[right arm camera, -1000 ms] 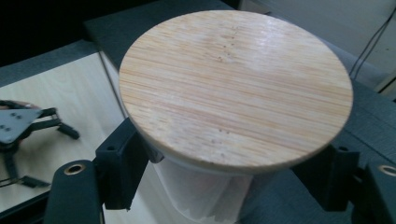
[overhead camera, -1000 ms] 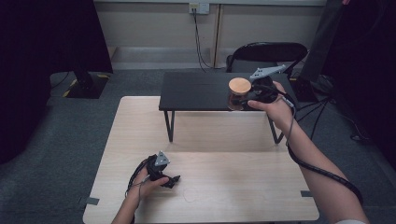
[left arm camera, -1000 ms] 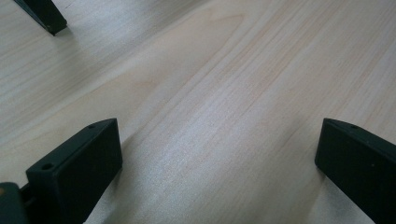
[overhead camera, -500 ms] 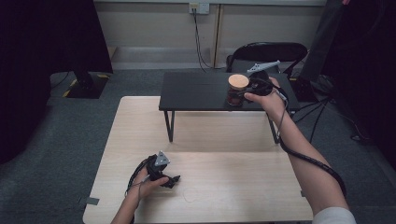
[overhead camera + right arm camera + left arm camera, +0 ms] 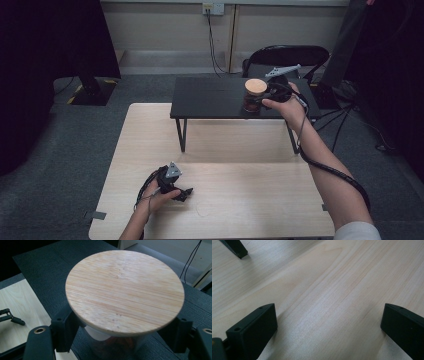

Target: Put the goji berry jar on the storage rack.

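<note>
A glass jar (image 5: pixel 254 98) with a round bamboo lid (image 5: pixel 125 290) and dark reddish contents is on the right part of the black raised shelf (image 5: pixel 215 97). My right gripper (image 5: pixel 260 101) reaches in from the right, and its jaws are shut on the jar's glass body just under the lid (image 5: pixel 121 341). Whether the jar's base rests on the shelf I cannot tell. My left gripper (image 5: pixel 182 192) lies on the light wooden table (image 5: pixel 235 210) near the front left. Its jaws (image 5: pixel 329 325) stand wide open over bare wood.
The shelf stands on thin black legs (image 5: pixel 183 135), one of them in the left gripper view (image 5: pixel 234 247). Behind the shelf is a black chair (image 5: pixel 285 52). Cables trail from the right arm over the table's right edge. Grey carpet surrounds the table.
The right hand with the jar has shifted slightly farther back over the shelf and a little lower, then stayed put. The left hand has not moved.
</note>
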Demonstrator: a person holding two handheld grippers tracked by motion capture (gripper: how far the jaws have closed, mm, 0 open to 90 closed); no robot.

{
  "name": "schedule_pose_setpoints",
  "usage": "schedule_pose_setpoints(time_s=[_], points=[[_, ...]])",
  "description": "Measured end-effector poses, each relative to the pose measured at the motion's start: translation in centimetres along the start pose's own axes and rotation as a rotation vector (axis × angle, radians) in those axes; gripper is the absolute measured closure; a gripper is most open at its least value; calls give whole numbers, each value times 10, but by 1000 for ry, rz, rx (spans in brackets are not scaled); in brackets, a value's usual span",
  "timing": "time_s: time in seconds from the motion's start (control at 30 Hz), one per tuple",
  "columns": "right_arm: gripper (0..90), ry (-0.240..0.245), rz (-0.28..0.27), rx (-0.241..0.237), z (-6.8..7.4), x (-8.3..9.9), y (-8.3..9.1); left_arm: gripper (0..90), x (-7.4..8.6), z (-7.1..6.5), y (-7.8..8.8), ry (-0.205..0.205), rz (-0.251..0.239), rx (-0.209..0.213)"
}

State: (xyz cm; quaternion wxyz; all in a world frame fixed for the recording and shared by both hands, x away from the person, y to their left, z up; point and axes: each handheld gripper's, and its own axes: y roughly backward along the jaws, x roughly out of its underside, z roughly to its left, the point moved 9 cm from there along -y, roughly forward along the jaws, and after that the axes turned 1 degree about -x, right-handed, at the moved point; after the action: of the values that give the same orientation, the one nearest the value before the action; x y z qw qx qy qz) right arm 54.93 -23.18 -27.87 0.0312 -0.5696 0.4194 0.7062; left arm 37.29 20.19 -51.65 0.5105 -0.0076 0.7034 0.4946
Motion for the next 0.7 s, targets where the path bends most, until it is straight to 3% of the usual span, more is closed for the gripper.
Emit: schedule_pose_setpoints(time_s=[0.17, 0.47, 0.7], points=[[234, -9, 2, -8, 0, 0, 0, 0, 0, 0, 0, 0, 1, 0], [23, -14, 8, -17, 7, 6, 6, 0, 0, 0, 0, 1, -1, 0], [5, -6, -8, -5, 16, 16, 20, 0, 0, 0, 0, 3, -2, 0]])
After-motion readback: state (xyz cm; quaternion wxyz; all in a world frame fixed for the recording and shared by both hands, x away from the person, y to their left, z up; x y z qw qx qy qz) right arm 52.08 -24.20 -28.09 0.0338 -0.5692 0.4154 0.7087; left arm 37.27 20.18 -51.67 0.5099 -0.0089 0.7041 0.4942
